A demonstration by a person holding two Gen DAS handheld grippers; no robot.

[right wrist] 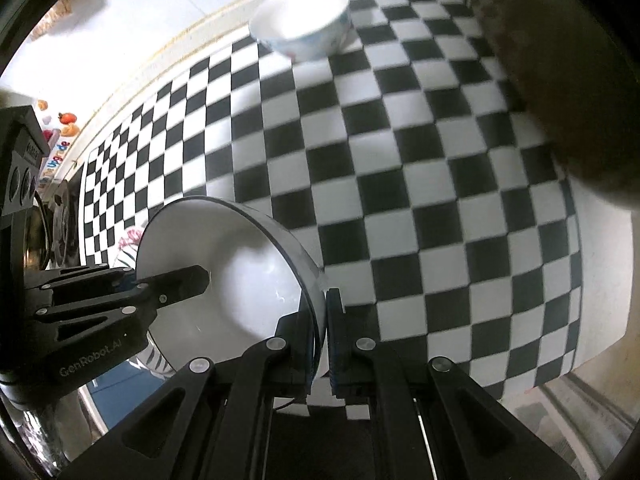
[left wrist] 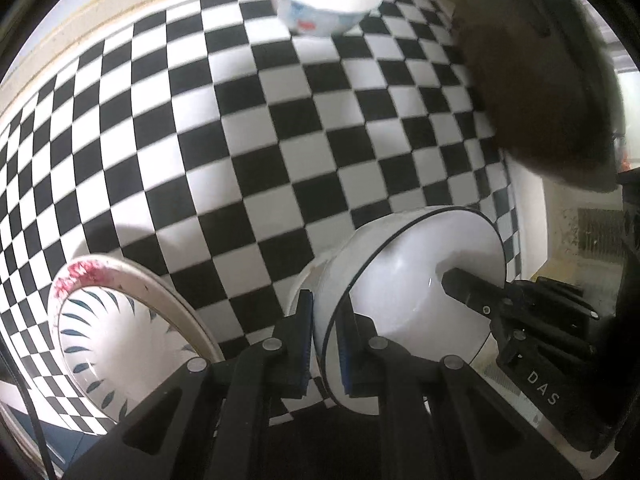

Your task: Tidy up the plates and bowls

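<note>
**Together, both grippers clamp one white bowl by its rim**

Here the white bowl with a thin dark rim line [left wrist: 404,292] [right wrist: 224,276] hangs tilted above the black-and-white checkered tablecloth [left wrist: 248,140] [right wrist: 420,184], held from two sides at once. The left gripper [left wrist: 326,344] has its blue-padded fingers closed on the bowl's wall, one pad outside and one inside. The right gripper [right wrist: 325,340] pinches the opposite side of the rim in the same way, jaws nearly together with only the thin wall between them. Each wrist view shows the other gripper's black finger lying inside the bowl's hollow.

Just to the left of the held bowl in the left wrist view, a shallow plate with dark leaf strokes and a red-pink patch on its rim [left wrist: 108,344] rests on the cloth near the table's near edge; in the right wrist view only a sliver of it shows behind the bowl.

At the far side of the cloth, well apart from the held bowl, stands a small white bowl with blue and red decoration [left wrist: 324,0] [right wrist: 304,24], upright and close to the table's pale edge [left wrist: 100,12].

A large dark brown blurred shape [left wrist: 536,80] [right wrist: 568,80] fills the right of both views; what it is cannot be told.
</note>
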